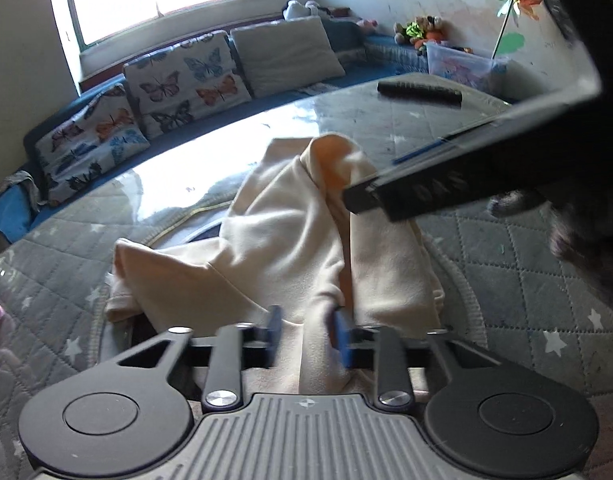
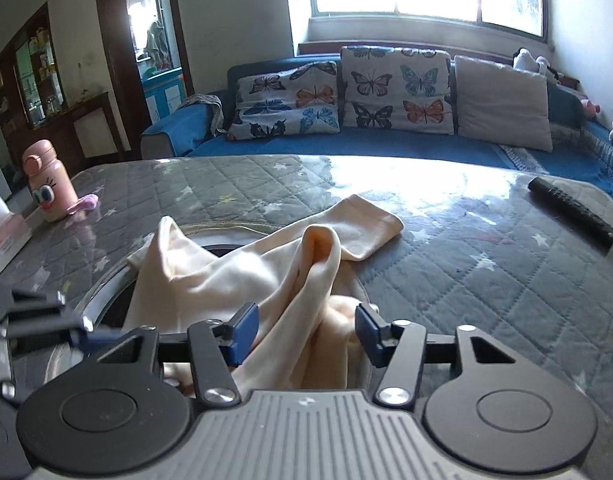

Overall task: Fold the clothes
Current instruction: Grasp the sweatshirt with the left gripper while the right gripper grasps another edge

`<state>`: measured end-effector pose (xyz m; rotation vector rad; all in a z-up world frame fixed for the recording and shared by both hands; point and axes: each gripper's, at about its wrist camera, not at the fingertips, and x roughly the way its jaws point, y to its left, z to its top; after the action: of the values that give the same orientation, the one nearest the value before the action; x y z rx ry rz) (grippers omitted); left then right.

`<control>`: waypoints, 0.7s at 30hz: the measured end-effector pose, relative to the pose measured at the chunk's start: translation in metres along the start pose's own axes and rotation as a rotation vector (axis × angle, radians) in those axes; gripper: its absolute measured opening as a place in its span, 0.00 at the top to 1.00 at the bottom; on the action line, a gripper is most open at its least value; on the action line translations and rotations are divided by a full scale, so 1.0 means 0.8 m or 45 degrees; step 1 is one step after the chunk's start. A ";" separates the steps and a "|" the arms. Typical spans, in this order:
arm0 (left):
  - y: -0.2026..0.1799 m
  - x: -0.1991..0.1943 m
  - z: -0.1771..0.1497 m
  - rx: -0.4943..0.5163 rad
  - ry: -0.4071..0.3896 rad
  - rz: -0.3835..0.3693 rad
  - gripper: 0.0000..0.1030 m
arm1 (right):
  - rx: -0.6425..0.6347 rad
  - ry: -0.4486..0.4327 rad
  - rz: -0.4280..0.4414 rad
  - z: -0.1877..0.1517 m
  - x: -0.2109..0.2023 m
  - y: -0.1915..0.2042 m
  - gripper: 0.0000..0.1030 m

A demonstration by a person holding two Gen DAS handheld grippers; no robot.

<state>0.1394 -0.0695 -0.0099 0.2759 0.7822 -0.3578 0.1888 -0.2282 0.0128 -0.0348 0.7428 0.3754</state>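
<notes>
While the cream garment [image 2: 234, 276] lies crumpled in the middle of the worktop [image 2: 486, 264], partly over a round dark opening, both tools reach into it from the near edge. The left tool [image 1: 304, 334] has its blue pads nearly together with a ridge of the cloth between them, so it seems clenched on the fabric. The right tool [image 2: 306, 332] stands half wide around a raised fold; its pads do not press the cloth yet, so it grasps nothing. I judge that each tool takes one edge in order to lift and spread the garment. Farther away rest a black remote [image 2: 570, 210] and a pink bottle [image 2: 46, 180].
</notes>
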 end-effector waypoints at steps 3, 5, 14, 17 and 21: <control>0.009 -0.006 -0.003 -0.033 -0.031 0.006 0.94 | 0.016 0.017 0.015 0.003 0.017 -0.004 0.77; 0.018 -0.022 -0.005 -0.070 -0.072 0.017 0.95 | 0.021 0.011 0.023 0.001 0.015 -0.005 0.90; 0.080 -0.129 -0.037 -0.273 -0.231 0.094 0.95 | 0.034 -0.104 0.077 -0.010 -0.058 -0.016 0.98; 0.094 -0.164 -0.065 -0.321 -0.233 0.104 0.96 | 0.048 -0.127 0.084 -0.023 -0.094 -0.026 0.98; 0.103 -0.202 -0.114 -0.346 -0.172 0.068 0.96 | 0.046 -0.072 0.083 -0.059 -0.138 -0.039 0.98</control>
<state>0.0096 0.0725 0.0543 0.0171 0.6800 -0.2140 0.0945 -0.3006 0.0487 0.0342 0.6954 0.4236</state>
